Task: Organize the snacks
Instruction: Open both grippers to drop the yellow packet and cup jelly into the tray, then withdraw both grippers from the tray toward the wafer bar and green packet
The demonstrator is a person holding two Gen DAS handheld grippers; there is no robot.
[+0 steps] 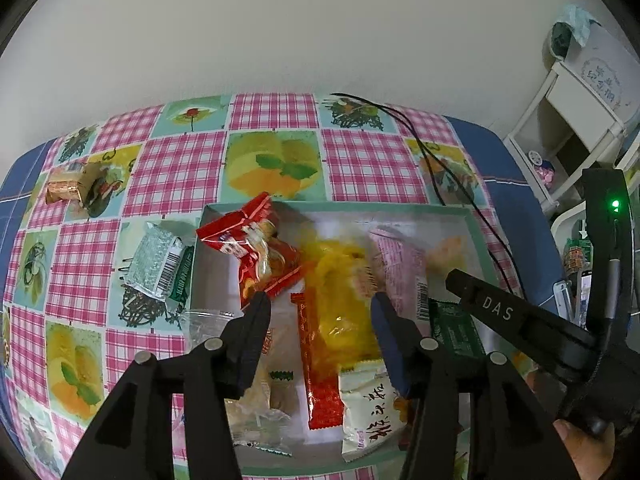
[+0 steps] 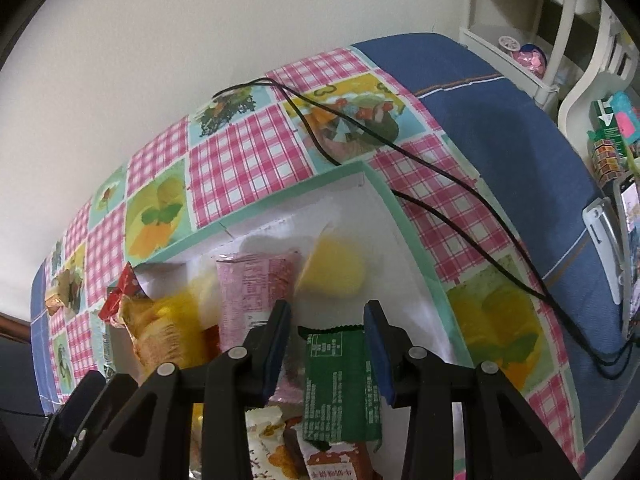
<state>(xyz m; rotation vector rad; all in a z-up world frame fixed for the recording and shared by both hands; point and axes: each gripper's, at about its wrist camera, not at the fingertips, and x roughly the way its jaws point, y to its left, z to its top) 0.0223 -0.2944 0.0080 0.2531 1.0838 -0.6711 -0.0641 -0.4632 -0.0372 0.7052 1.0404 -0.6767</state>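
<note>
A shallow white box with a green rim (image 1: 340, 207) sits on the checked tablecloth and holds several snack packets: a red bag (image 1: 256, 252), a yellow packet (image 1: 340, 300), a pink packet (image 1: 404, 268), a long red stick (image 1: 320, 368) and a dark green packet (image 1: 456, 332). My left gripper (image 1: 320, 308) is open above the box, over the yellow packet. My right gripper (image 2: 326, 316) is open, its fingers either side of the dark green packet (image 2: 340, 384); it also shows in the left wrist view (image 1: 492, 308). A silver-green packet (image 1: 158, 264) and a gold packet (image 1: 66, 188) lie outside the box, at left.
A black cable (image 2: 400, 144) runs over the cloth behind and right of the box (image 2: 400, 216). A white shelf unit (image 1: 576, 120) with small items stands at right past the blue table edge. A wall is behind.
</note>
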